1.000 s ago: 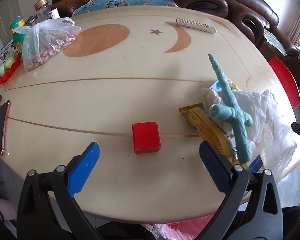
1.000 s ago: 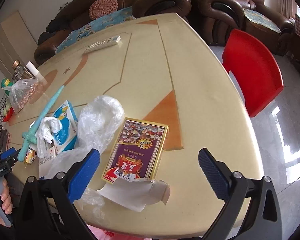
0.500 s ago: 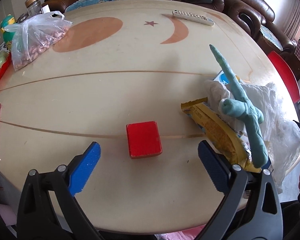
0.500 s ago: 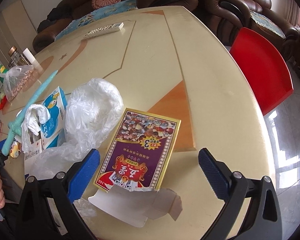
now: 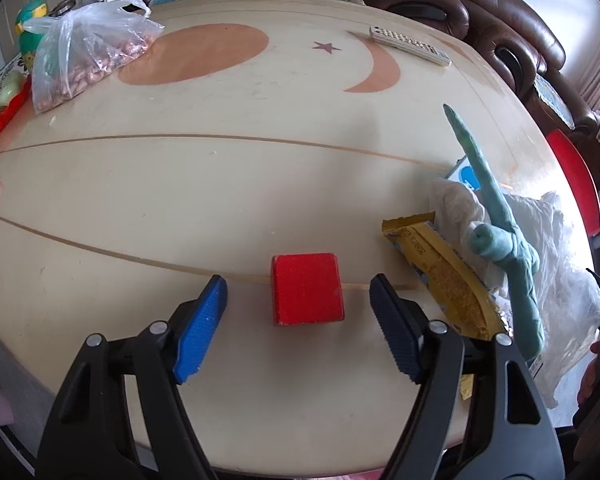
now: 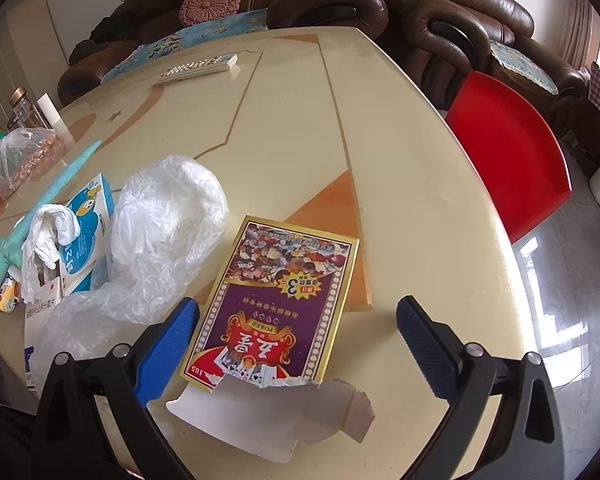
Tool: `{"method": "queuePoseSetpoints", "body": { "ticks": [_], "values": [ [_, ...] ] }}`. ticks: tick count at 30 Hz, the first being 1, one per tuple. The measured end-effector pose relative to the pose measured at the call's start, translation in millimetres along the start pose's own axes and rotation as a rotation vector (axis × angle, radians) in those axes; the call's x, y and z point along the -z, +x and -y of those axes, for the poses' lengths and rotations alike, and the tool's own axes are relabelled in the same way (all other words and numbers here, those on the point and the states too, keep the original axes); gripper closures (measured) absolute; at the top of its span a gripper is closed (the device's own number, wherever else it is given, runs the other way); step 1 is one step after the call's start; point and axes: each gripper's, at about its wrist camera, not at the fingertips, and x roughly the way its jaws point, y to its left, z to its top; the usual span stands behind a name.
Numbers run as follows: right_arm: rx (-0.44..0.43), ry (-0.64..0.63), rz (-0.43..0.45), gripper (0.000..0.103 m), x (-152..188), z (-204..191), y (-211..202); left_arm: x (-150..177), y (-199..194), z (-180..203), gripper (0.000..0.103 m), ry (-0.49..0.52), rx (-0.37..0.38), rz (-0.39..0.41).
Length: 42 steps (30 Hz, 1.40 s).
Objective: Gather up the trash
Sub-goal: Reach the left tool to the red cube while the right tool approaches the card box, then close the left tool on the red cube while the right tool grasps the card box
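While the red block (image 5: 306, 288) sits near the surface (image 5: 220, 184) front edge, it's between the left claw (image 5: 298, 300) pads w/ gaps both sides; jaws just been closing, not gripping yet. At its 3 o'clock: yellow wrapper (image 5: 440, 272), teal twisted strip (image 5: 496, 232). Right claw (image 6: 298, 328) released, spread over the torn poker card box (image 6: 284, 300); crumpled clear plastic (image 6: 160, 240) at the box's 9 o'clock.

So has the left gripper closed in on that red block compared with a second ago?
Yes. The left gripper has just been closing, its jaws nearer the red block between them, though not touching it.
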Motion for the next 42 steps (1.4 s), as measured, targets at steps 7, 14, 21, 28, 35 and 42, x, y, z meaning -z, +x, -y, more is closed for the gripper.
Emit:
{"method": "queuePoseSetpoints", "body": {
  "ticks": [7,14,21,28,35,42],
  "values": [
    [0.056,-0.02,0.023,0.01,5.0,-6.5,0.5,1.5,-2.7,-1.6,0.046,-0.008,-0.042,0.003],
    [0.075,0.009,0.049,0.035,4.7,0.5,-5.8,0.6,-3.2,-5.0,0.049,-0.024,-0.033,-0.004],
    [0.066,0.004,0.048,0.036,2.6,4.4,-6.9,0.9,-4.5,1.3,0.052,-0.028,0.039,-0.014],
    [0.043,0.041,0.05,0.033,4.6,13.4,-9.9,2.9,-3.3,10.6,0.068,0.023,-0.038,-0.005],
    [0.09,0.033,0.051,0.022,6.1,15.7,-6.9,3.0,-2.2,16.0,0.069,0.036,-0.087,0.002],
    [0.091,0.042,0.057,0.03,6.5,19.8,-7.2,3.1,-3.1,16.4,0.073,0.025,-0.073,0.001]
  ]
}}
